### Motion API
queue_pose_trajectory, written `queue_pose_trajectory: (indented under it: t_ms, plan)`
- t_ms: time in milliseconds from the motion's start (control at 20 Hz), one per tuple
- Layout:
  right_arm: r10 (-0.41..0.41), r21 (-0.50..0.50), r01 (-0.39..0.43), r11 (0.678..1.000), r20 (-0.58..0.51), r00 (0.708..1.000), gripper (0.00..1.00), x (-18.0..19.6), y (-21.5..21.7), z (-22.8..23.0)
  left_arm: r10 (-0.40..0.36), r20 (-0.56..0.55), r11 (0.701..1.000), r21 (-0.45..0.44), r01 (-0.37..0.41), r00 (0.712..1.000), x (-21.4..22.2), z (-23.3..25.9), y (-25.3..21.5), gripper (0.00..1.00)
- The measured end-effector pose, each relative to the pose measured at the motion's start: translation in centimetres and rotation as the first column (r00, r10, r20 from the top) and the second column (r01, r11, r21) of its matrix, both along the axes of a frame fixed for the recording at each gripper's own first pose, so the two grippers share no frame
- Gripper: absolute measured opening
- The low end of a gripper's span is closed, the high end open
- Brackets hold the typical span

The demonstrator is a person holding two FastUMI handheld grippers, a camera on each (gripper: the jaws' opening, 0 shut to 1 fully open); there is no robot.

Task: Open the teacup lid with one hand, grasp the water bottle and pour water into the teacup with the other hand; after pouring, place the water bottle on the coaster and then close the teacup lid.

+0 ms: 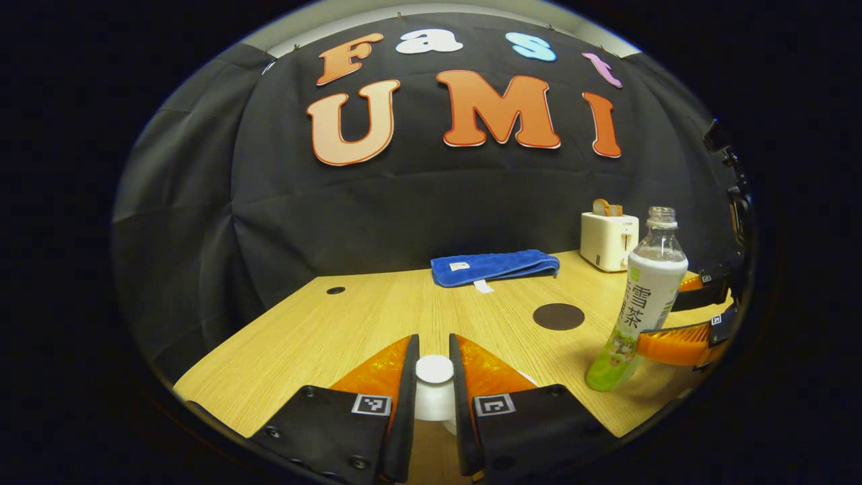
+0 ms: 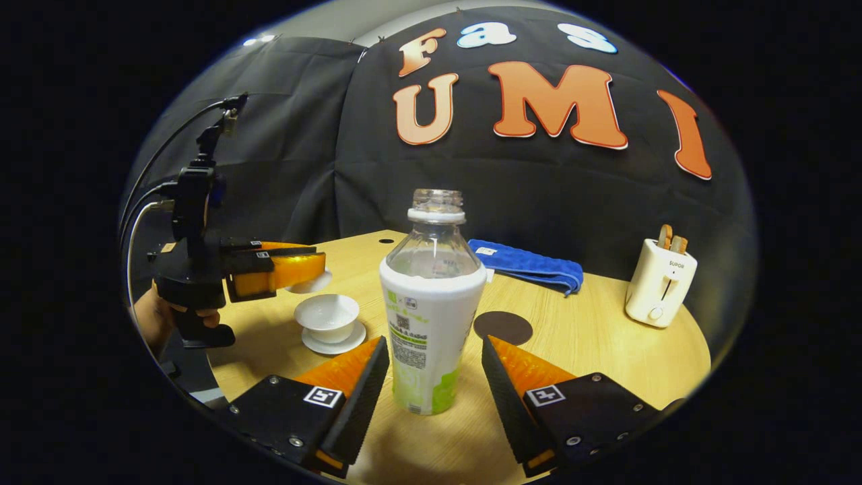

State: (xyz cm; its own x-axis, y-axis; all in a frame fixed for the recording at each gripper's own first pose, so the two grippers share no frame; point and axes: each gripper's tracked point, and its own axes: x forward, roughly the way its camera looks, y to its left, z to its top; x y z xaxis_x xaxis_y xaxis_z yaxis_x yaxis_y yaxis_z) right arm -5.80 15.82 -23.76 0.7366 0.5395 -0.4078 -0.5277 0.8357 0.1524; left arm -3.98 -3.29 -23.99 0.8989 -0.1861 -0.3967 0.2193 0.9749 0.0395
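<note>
The water bottle (image 2: 431, 306) stands upright between the open right tongs (image 2: 434, 377), with a gap left on either side of it. In the right gripper view, the way to the coaster (image 2: 502, 327) at one o'clock is unblocked, and bare table (image 2: 592, 337) lies around it. The blue towel (image 2: 528, 264) and the toaster (image 2: 660, 283) are set farther back, toward two o'clock. At ten o'clock, the teacup (image 2: 329, 318) is left uncovered, while the lid (image 1: 434, 387) is held above it by the left tongs (image 1: 434, 391), apart from the cup.
</note>
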Motion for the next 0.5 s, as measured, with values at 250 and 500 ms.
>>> queue_pose_trajectory:
  t_ms: [250,500]
  plan:
    - [-0.018,-0.023,0.018,1.0,-0.009,1.0,0.7,0.2,0.6,-0.5,0.059,-0.002,0.998,-0.009,-0.06,0.998,0.1,-0.1,3.1,0.3]
    - [-0.025,-0.058,0.024,0.998,-0.014,1.0,0.65,0.7,0.7,0.1,0.095,-0.004,0.995,-0.009,-0.095,0.995,0.0,-0.4,5.4,0.3]
